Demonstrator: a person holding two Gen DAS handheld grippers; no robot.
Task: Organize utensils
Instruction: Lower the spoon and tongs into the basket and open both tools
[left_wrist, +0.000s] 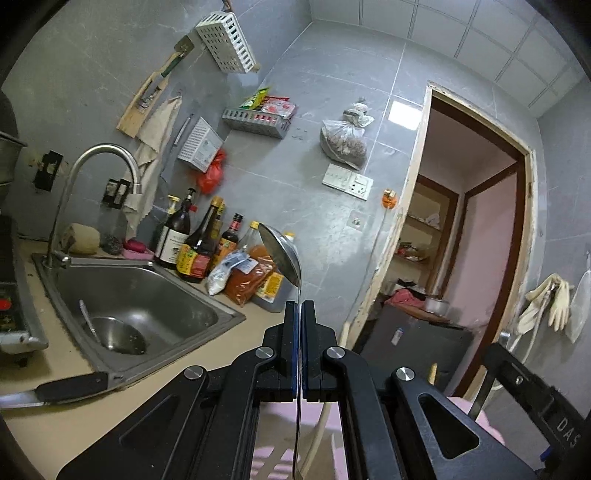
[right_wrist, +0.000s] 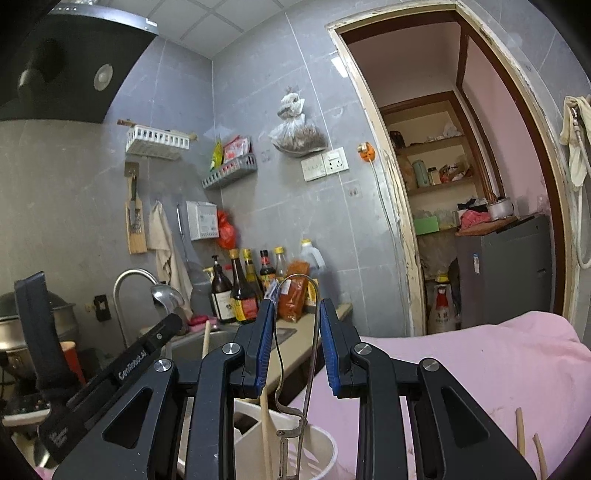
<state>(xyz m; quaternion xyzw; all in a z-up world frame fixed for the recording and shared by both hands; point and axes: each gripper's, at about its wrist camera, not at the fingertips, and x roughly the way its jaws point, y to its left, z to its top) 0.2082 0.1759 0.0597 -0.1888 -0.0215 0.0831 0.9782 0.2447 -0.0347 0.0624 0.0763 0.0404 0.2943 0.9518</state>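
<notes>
A steel spoon (left_wrist: 280, 258) is clamped by its thin handle between the clenched fingers of the left gripper (left_wrist: 298, 308), its bowl standing above the fingertips. A wire-handled peeler (right_wrist: 295, 369) is gripped between the right gripper (right_wrist: 295, 314) fingers, hanging over a white utensil holder (right_wrist: 321, 454) beside the sink (left_wrist: 140, 295).

Both wrist views looked level along their grippers toward the tiled corner; each took in the faucet (left_wrist: 99, 155) (right_wrist: 129, 277), bottles (left_wrist: 195, 240) (right_wrist: 240, 288) and doorway (left_wrist: 476, 221) (right_wrist: 461, 166).
</notes>
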